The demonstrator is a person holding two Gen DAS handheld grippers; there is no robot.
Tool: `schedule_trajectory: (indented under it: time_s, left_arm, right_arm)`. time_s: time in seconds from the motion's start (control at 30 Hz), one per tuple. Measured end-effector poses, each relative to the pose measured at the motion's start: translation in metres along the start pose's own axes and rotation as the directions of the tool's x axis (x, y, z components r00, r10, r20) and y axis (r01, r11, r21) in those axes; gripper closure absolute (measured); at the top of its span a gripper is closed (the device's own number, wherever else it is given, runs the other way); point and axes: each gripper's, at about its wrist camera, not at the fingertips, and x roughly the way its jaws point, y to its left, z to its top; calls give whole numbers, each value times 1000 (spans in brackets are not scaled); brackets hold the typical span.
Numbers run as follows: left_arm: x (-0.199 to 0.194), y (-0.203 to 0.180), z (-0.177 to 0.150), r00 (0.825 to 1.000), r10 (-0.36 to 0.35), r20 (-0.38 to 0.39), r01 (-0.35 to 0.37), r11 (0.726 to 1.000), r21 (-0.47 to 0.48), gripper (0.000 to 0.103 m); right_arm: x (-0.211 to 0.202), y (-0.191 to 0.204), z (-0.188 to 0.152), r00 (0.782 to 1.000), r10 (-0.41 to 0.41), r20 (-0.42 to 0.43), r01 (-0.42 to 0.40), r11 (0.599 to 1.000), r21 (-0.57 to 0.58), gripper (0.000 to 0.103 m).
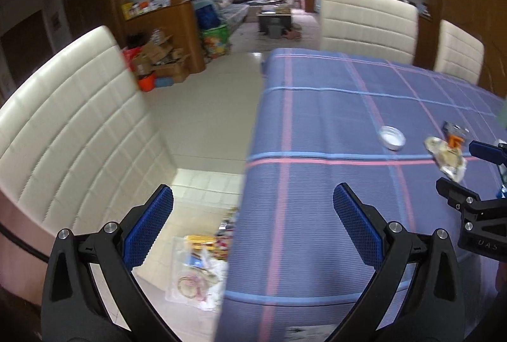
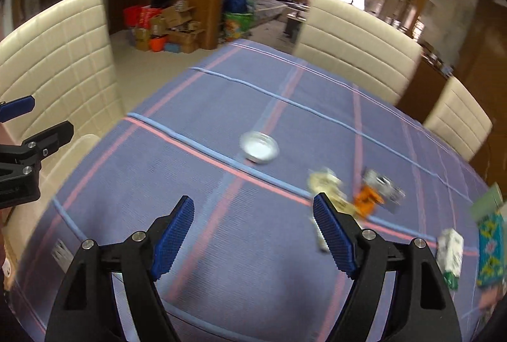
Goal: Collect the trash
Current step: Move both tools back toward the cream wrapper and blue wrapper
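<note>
Both grippers are spread wide and empty: right gripper hangs over the tablecloth near a crumpled wrapper; left gripper straddles the table edge above the floor bag. Judged step: reaching for trash. Next, the right must close on the wrapper.

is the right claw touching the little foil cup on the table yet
Apart. The right wrist view shows the right claw open, with a wide stretch of bare tablecloth between its fingertips and the foil cup farther up the table.
</note>
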Motion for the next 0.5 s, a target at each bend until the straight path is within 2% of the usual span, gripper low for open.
schedule_trajectory:
  time_s: [0.2,0.37,0.5]
  left_arm:
    - [4,-101,3,994,-106,-17,107,988,115,4]
    - [8,-170,1,988,-151,-33,155,969,193,4]
    - [12,-211,-1,983,-178,-42,183,953,242,4]
  right_arm:
    - [-12,-85,-53,996,-89,-31,92,989,116,27]
    - [-26,-147,-96,988,-143,-55,151,968,200,27]
    - [-37,-188,-127,987,-146,-68,159,949,272,27]
